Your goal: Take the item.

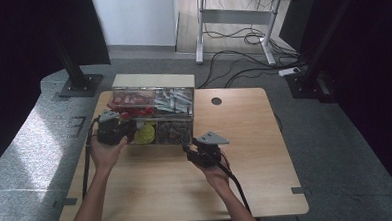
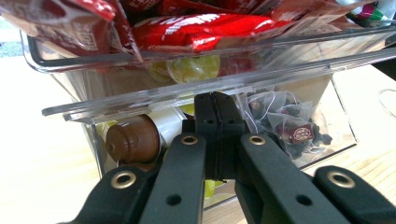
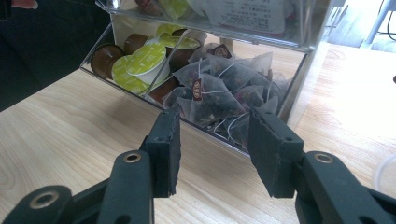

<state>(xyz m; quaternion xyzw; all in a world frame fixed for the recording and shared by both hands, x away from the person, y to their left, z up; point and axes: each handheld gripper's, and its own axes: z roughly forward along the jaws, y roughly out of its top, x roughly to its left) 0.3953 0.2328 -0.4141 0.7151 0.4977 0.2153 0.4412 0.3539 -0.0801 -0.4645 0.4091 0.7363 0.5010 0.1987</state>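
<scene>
Both tools at the clear organizer [image 1: 154, 115] on the bench [image 1: 187, 191].
My left tool [image 2: 215, 105] is pressed closed against its front edge; my right tool [image 3: 212, 135] hangs open before the tea bags [image 3: 219, 88].

an organizer [image 1: 152, 82] stands at the table's [image 1: 247, 178] far left; inside its lower tier, capsules [image 3: 140, 63] lie left of tea bags [image 3: 219, 88] (packets [image 2: 196, 25] above).
</scene>
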